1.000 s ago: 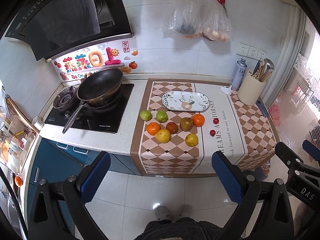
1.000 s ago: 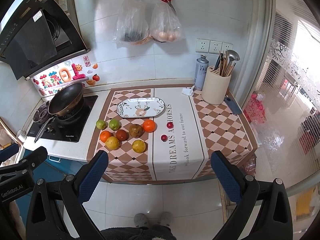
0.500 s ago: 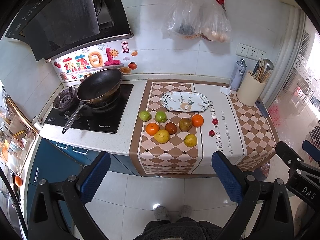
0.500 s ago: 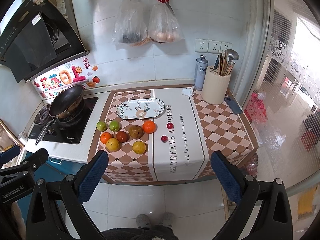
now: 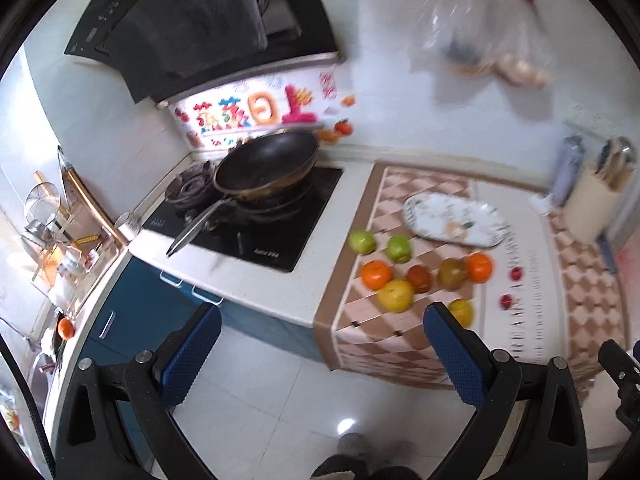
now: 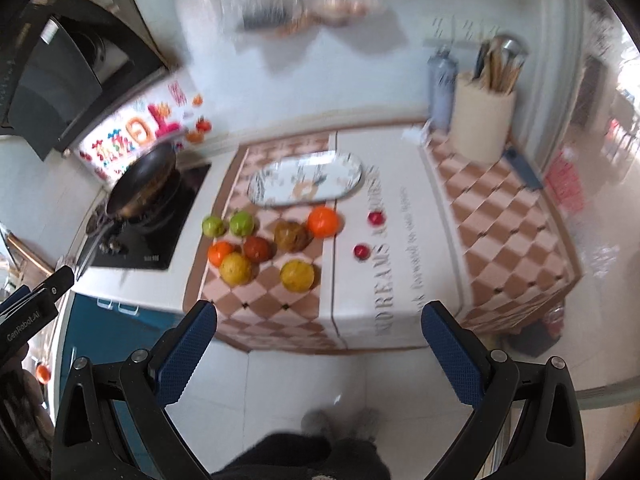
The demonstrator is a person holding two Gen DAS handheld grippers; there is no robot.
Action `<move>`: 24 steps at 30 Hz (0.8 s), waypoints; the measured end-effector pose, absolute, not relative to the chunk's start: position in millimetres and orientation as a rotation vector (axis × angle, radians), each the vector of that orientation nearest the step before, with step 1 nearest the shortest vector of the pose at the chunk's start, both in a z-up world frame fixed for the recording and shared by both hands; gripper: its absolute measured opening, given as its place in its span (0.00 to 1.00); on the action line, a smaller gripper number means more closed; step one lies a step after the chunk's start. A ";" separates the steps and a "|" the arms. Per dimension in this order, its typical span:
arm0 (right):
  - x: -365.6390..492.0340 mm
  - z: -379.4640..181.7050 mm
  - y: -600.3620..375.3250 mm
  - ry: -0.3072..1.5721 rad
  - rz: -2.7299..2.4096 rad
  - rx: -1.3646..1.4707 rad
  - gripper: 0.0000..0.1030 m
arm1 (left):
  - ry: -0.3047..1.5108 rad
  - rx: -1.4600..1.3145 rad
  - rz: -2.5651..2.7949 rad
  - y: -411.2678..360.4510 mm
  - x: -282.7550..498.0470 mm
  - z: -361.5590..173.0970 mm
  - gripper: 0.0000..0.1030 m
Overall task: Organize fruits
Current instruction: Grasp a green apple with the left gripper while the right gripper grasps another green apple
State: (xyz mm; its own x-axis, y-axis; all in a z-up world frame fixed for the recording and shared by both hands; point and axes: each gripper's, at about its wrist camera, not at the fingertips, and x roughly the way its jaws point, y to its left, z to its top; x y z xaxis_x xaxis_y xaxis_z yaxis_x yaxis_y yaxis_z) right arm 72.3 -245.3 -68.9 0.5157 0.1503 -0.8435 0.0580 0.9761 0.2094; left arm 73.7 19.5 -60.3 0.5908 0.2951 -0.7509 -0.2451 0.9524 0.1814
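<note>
Several fruits lie on a checked cloth (image 6: 500, 240) on the counter: two green apples (image 6: 228, 225), two oranges (image 6: 322, 222), two yellow fruits (image 6: 297, 276), a brown one (image 6: 291, 236), a dark red one (image 6: 257, 249) and two small red ones (image 6: 375, 218). Behind them sits an oval patterned plate (image 6: 304, 184), empty. My left gripper (image 5: 320, 344) is open above the floor, short of the counter, with the fruits (image 5: 396, 294) ahead on the right. My right gripper (image 6: 320, 344) is open too, nearer the counter's front edge. Both views are blurred.
A black wok (image 5: 266, 168) stands on the hob (image 5: 248, 232) left of the cloth. A cream utensil holder (image 6: 482, 120) and a grey can (image 6: 440, 88) stand at the back right. Plastic bags (image 6: 304, 4) hang on the wall. The person's feet (image 6: 340, 424) stand on the tiled floor.
Both grippers have moved forward toward the counter, so the fruits and plate look larger. The left view has swung left toward the hob. Both stay open.
</note>
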 end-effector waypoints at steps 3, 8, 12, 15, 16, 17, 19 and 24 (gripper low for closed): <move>102.5 -106.9 -241.7 1.116 0.074 0.259 1.00 | 0.981 0.060 0.331 35.6 99.1 -90.6 1.00; 154.2 -162.9 -233.9 1.209 0.100 0.351 1.00 | 1.131 0.001 0.309 61.7 147.7 -135.0 1.00; 199.6 -197.8 -224.7 1.261 0.065 0.413 1.00 | 1.248 -0.115 0.242 90.8 208.7 -172.9 0.99; 236.1 -217.7 -214.9 1.307 0.028 0.457 0.99 | 1.331 -0.189 0.191 109.2 256.6 -200.1 0.93; 247.4 -221.4 -209.9 1.313 0.020 0.466 0.99 | 1.354 -0.204 0.176 113.5 270.8 -207.2 0.90; 261.0 -225.1 -202.7 1.318 0.017 0.468 0.99 | 1.372 -0.217 0.165 118.0 284.3 -213.6 0.87; 282.9 -228.8 -189.1 1.324 0.029 0.460 0.99 | 1.407 -0.236 0.149 127.4 315.7 -229.6 0.86; 343.1 -246.0 -146.8 1.354 0.070 0.434 0.89 | 1.534 -0.379 0.079 142.8 380.5 -281.0 0.86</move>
